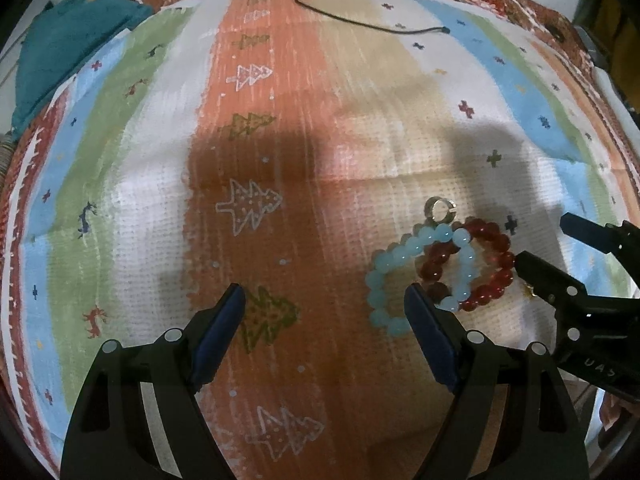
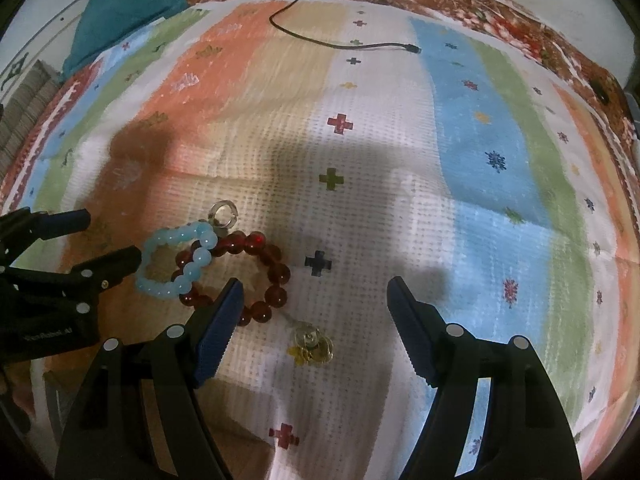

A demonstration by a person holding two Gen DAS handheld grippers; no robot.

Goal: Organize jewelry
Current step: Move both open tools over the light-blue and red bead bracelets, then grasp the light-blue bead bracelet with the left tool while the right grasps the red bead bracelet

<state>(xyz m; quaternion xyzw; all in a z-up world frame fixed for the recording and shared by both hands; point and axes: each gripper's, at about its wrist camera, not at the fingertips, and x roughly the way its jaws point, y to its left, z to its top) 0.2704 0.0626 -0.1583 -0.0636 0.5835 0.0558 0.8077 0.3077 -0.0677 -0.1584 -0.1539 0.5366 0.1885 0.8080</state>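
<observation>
Lying on striped cloth (image 2: 400, 152): pale blue bead bracelet (image 2: 168, 264), partly overlapping dark red bead bracelet (image 2: 256, 276), silver ring (image 2: 225, 213) touching at far edge. Sitting near, to the right: small gold trinket (image 2: 314, 348), blurred, kind not determinable. Hovering over the pile: left gripper (image 1: 324, 308), gaping wide, gripping nothing, its right finger hiding part of the blue beads; right gripper (image 2: 312, 300), likewise spread and empty, its left finger covering red beads. Lying far off: teal fabric (image 2: 128, 4) at left, black cable (image 2: 340, 42) farther right.
</observation>
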